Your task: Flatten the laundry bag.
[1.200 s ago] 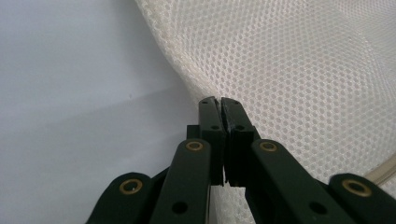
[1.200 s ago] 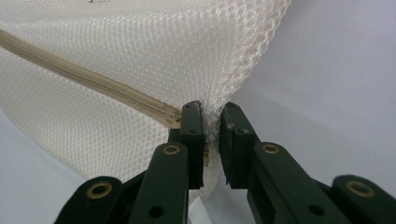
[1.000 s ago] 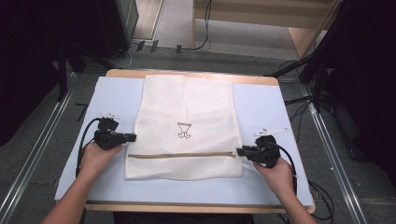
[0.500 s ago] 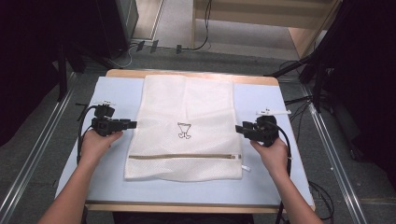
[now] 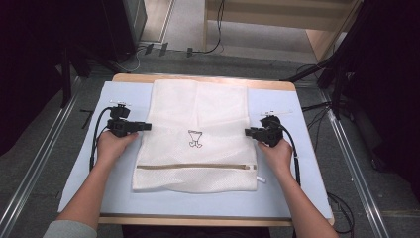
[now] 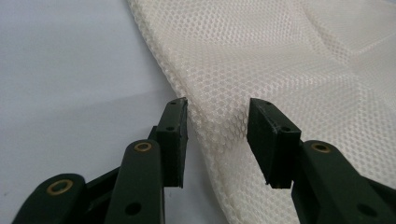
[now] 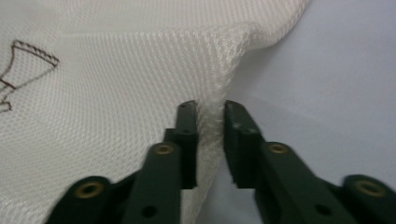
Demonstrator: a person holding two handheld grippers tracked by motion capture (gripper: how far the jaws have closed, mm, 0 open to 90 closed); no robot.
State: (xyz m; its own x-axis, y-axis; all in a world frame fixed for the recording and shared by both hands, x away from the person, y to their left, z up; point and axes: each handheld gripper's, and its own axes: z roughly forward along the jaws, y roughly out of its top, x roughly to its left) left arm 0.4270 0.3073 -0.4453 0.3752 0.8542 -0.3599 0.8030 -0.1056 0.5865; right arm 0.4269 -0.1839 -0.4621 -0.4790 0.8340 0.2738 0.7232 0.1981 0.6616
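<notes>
Both hands have travelled up the sides of the white mesh laundry bag (image 5: 198, 136) since the earlier frames, from beside its zipper (image 5: 195, 166) to about halfway along its length, level with the small dark emblem (image 5: 195, 138) stitched at its centre. That bag lies flat on the pale blue mat (image 5: 74, 168) covering the worktop (image 5: 203, 78), its zipper end towards the person and its far end reaching almost to the worktop's far edge. At the bag's left edge, the left gripper (image 5: 147, 127) points inward; the left gripper view shows its jaws standing apart, straddling a raised fold of the mesh edge (image 6: 217, 123), with the cloth between the pads (image 6: 177, 140) but not squeezed by them, so it is released. At the bag's right edge, the right gripper (image 5: 247, 132) also points inward, and its jaws have just been closing; the right gripper view shows them drawn nearly together on a thin ridge of the mesh edge (image 7: 211, 116), which is pinched upright between the pads (image 7: 189, 140), so this gripper is grasping the bag. Beyond that pinch, the edge of the cloth lifts off the mat in a small hump.
</notes>
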